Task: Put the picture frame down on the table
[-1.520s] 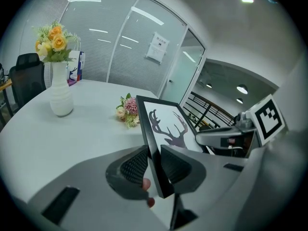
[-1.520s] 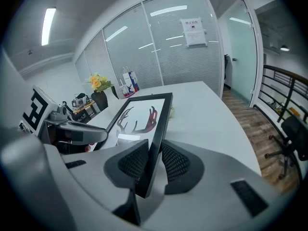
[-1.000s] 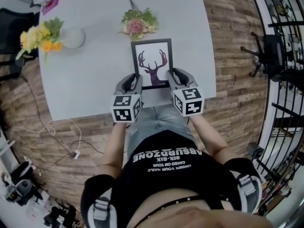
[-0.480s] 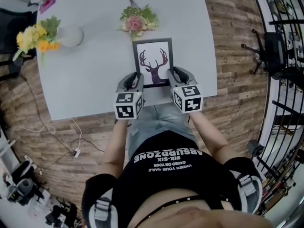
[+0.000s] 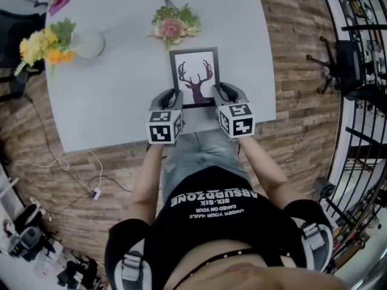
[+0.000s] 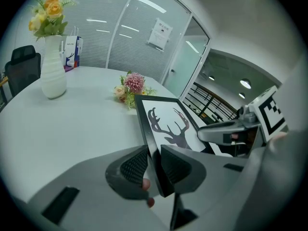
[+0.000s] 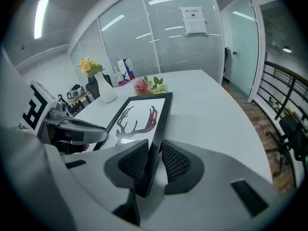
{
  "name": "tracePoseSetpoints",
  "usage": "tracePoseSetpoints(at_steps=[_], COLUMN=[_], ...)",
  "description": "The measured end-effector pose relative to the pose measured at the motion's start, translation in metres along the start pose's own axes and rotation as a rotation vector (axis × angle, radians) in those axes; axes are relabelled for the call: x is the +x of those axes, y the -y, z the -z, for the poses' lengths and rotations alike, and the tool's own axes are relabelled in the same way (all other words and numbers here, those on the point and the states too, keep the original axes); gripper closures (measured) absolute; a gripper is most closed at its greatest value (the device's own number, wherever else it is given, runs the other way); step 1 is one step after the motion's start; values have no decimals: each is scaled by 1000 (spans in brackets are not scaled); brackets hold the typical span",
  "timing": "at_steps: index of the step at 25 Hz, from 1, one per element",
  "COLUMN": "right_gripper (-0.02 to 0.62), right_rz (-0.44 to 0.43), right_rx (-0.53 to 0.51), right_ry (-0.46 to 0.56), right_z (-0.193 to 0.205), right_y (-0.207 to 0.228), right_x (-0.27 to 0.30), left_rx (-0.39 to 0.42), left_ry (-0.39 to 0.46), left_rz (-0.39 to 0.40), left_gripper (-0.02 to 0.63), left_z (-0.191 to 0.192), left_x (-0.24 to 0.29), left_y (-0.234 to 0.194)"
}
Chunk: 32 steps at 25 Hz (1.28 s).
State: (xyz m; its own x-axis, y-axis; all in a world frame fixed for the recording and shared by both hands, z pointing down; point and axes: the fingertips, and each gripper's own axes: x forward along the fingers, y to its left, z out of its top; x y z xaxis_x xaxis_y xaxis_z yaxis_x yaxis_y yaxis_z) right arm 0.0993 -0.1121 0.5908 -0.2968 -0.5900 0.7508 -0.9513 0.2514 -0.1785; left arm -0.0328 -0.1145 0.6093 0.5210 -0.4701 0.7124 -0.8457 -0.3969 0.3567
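A black picture frame (image 5: 195, 76) with a deer-antler print is held over the near part of the grey table (image 5: 115, 95). My left gripper (image 5: 177, 99) is shut on the frame's left edge (image 6: 147, 131), near its lower corner. My right gripper (image 5: 217, 95) is shut on the frame's right edge (image 7: 161, 124). The frame (image 7: 139, 121) tilts with its far end toward the table. Whether the far end touches the tabletop is not visible.
A small pink flower bunch (image 5: 174, 27) lies just beyond the frame. A white vase with yellow flowers (image 5: 87, 44) stands at the table's far left. The table's near edge (image 5: 121, 142) is right under the grippers. A wooden floor and office chairs surround the table.
Both grippers with the frame have moved slightly forward over the table, and the frame's near end has lowered a little. The grip on both edges is unchanged.
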Motion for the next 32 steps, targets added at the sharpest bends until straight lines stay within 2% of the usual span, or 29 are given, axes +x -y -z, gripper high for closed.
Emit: tracePoseSetpoints(at_steps=[23, 27, 32], right_gripper=[497, 497, 499], right_rz=[53, 63, 96], right_rx=[5, 4, 8], right_ry=[-48, -18, 40], right_z=[14, 13, 13], right_y=[15, 17, 16], right_x=[46, 49, 50], left_rx=[-65, -71, -61], left_ry=[-59, -40, -33], left_rz=[34, 52, 29], left_gripper=[511, 511, 511], left_z=[6, 5, 5], left_x=[37, 39, 41], left_y=[-21, -21, -22])
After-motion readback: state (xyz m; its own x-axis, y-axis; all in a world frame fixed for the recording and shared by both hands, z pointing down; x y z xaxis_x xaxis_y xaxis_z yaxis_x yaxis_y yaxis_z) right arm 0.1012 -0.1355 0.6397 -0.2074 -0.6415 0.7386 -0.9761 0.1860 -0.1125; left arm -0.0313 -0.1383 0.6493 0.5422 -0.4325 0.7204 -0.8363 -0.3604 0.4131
